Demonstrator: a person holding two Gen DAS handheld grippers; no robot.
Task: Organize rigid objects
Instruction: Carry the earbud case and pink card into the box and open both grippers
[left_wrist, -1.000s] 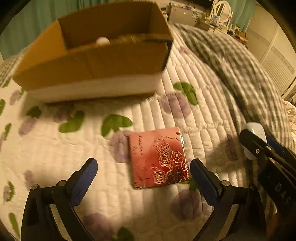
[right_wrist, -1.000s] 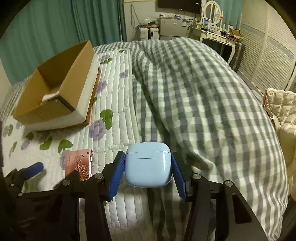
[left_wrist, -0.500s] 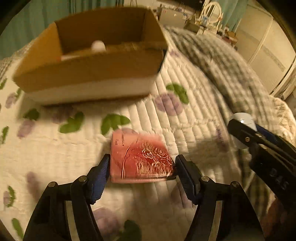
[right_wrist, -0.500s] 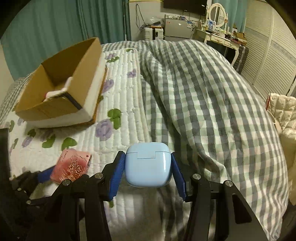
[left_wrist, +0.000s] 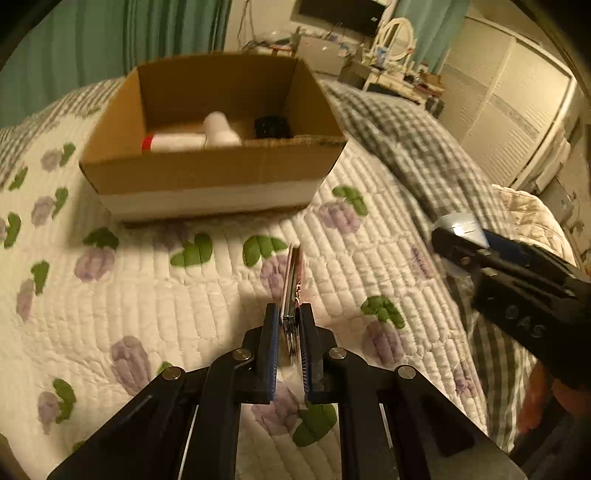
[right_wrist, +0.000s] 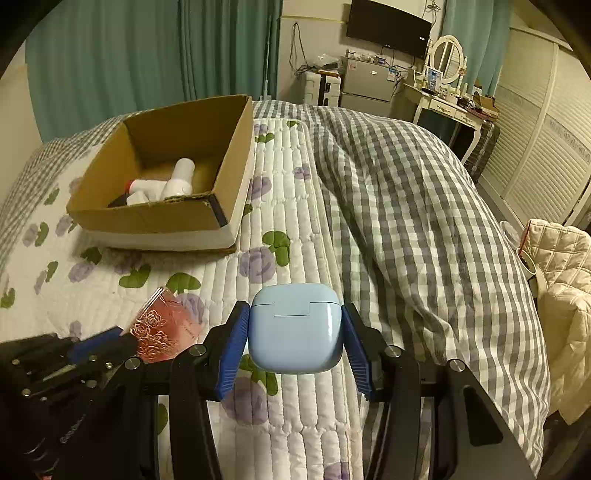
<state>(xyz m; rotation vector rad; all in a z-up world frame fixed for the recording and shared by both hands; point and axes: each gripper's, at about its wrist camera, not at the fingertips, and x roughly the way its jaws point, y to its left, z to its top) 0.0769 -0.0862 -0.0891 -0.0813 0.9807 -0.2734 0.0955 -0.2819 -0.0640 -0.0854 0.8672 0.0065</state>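
Observation:
My left gripper (left_wrist: 288, 314) is shut on a thin pink case with gold roses (left_wrist: 291, 284), held on edge above the quilt; its rose face shows in the right wrist view (right_wrist: 166, 328). My right gripper (right_wrist: 295, 332) is shut on a light blue earbud case (right_wrist: 295, 328), held above the bed. It also shows at the right of the left wrist view (left_wrist: 458, 229). An open cardboard box (left_wrist: 214, 173) sits ahead on the quilt, holding white bottles (left_wrist: 218, 129) and a black object (left_wrist: 271, 127). The box also shows in the right wrist view (right_wrist: 147, 218).
The floral white quilt (left_wrist: 147, 295) covers the bed's left part and a grey checked duvet (right_wrist: 424, 221) its right part. A cream quilted jacket (right_wrist: 561, 288) lies off the right edge. A dresser with a mirror (right_wrist: 447, 62) stands at the far wall.
My left gripper closed on the pink case, lifted it off the quilt and turned it on edge. Both grippers rose, so the box interior now shows. The right gripper kept its hold.

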